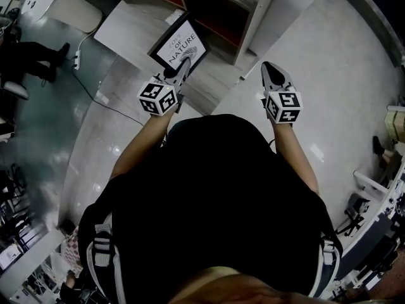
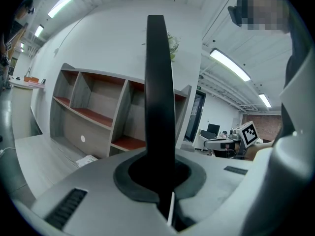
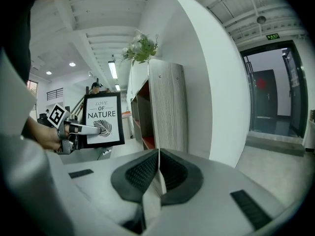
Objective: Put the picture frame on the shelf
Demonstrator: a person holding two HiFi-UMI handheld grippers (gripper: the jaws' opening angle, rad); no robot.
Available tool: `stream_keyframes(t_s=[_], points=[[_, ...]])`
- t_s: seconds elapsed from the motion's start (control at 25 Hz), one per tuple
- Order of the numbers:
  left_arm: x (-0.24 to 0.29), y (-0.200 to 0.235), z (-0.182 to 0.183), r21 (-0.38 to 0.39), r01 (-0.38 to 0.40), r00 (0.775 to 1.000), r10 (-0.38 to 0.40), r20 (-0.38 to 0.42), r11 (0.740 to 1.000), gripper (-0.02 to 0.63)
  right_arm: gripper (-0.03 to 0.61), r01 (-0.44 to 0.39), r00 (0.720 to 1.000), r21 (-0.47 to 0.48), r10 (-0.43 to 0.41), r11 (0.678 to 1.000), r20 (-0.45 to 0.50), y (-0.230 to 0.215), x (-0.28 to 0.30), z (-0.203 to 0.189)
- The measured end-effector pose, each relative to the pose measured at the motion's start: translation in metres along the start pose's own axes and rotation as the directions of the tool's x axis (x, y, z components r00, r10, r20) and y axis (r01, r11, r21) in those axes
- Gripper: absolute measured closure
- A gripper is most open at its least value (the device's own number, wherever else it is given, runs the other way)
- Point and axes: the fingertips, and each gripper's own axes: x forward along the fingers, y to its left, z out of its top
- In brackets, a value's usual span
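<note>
A black picture frame [image 1: 178, 45] with a white print reading "Love of Nature" is held upright in the air before the shelf unit [image 1: 215, 8]. My left gripper [image 1: 181, 66] is shut on the frame's lower edge. In the left gripper view the frame's black edge [image 2: 159, 97] stands on end between the jaws, with the grey shelf unit [image 2: 106, 114] and its red-brown boards behind. The right gripper view shows the frame [image 3: 103, 120] at the left beside the shelf unit's side panel [image 3: 167, 107]. My right gripper [image 1: 273, 75] is shut with nothing in it, to the right of the shelf.
A low white platform [image 1: 136, 27] lies in front of the shelf unit, with a white power strip [image 1: 76, 59] and cable on the floor to the left. A plant [image 3: 141, 47] stands on top of the shelf unit. A glass door [image 3: 275, 97] is at the right.
</note>
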Motion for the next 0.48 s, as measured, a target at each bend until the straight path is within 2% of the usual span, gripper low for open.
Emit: stream_keyframes(t_s=[0.48], points=[[0.002,0.009,0.023,0.013,0.008,0.999,-0.009,0.031,1.000,0.586,0.562,0.048,0.999,0.015,-0.048,0.999,0.001,0.000,-0.010,0.005]])
